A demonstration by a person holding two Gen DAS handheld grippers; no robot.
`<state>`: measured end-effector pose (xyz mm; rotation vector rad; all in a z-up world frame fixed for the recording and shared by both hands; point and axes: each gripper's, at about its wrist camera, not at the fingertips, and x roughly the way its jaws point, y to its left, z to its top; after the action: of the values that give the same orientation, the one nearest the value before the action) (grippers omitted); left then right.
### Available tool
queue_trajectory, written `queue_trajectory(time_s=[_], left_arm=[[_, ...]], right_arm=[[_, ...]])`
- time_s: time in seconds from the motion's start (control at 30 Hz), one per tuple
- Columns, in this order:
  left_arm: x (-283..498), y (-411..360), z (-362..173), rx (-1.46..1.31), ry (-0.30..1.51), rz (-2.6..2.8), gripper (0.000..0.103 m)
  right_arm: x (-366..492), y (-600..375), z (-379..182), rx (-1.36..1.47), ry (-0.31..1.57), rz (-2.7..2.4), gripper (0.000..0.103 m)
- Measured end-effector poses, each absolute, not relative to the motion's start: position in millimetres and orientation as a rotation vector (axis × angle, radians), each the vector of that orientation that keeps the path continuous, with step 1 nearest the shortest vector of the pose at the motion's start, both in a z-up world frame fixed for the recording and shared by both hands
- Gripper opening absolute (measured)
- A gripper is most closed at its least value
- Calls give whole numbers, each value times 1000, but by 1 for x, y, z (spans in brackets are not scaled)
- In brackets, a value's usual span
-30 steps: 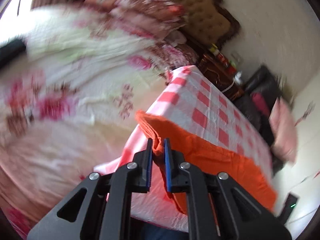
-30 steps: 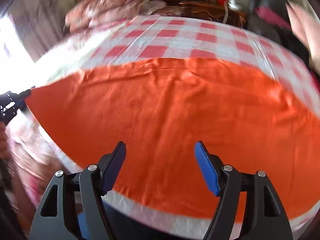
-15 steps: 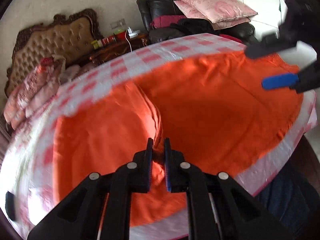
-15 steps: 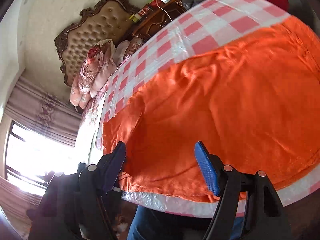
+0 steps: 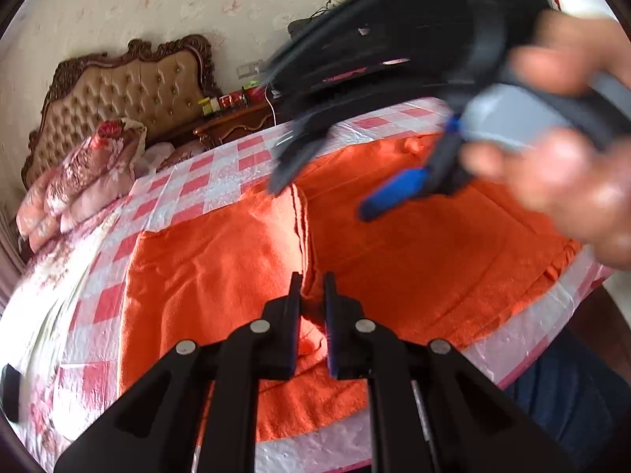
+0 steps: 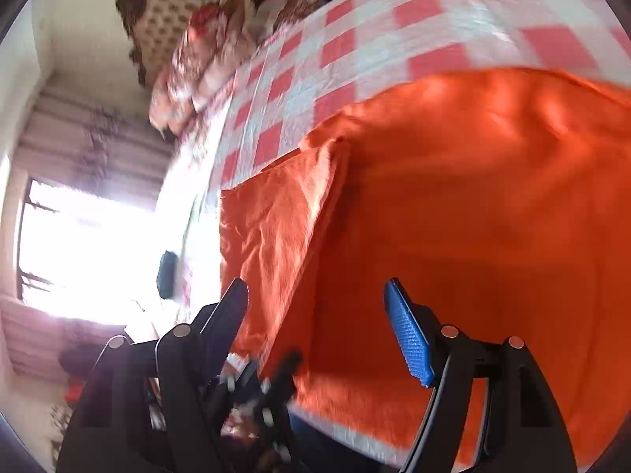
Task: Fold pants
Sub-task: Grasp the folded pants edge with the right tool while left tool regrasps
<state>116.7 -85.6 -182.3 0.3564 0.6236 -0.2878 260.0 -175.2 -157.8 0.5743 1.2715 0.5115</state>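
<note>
The orange pants (image 5: 414, 260) are lying spread on the red-and-white checked tablecloth (image 5: 221, 181), with one part folded over onto the rest so that a raised fold edge is running up the middle. The left gripper (image 5: 312, 295) is pinching a ridge of the orange fabric at the near end of that fold, its jaws nearly together on the cloth. The right gripper (image 6: 315, 303), gripped by a blurred hand (image 5: 572, 181), is hovering above the pants with jaws wide apart, nothing between them
</note>
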Motion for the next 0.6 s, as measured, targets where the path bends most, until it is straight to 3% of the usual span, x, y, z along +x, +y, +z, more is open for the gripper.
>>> queue_trajectory(time_s=[0.07,0.13,0.2,0.27,0.37,0.4,0.43,0.57,0.6], left_arm=[[112,-91,-184,373,615,-296,10],[109,-95,-186,391,607,-302,10],[109,-95,-188,392,611,-313,10],[110,-93,-190,377,621,-318,11],[111,-87,-190,315,646,-369,24],[110,-82,-189,273,657,-379,47],[108,-77,-187,230,661,-385,53],[89,-39,-172,50,675,-404,53],[83,-21,-167,-30,673,-388,53]], right_arm=[[277,-164,-160,522,1286,498,69],[286,-158,-163,495,1284,471,56],[295,-156,-166,480,1280,451,23],[297,-151,-170,419,1267,433,9],[293,-150,-171,370,1226,390,6],[294,-149,-173,360,1215,377,6],[292,-148,-173,345,1203,363,6],[285,-142,-169,283,1158,330,8],[281,-143,-163,280,1137,316,12]])
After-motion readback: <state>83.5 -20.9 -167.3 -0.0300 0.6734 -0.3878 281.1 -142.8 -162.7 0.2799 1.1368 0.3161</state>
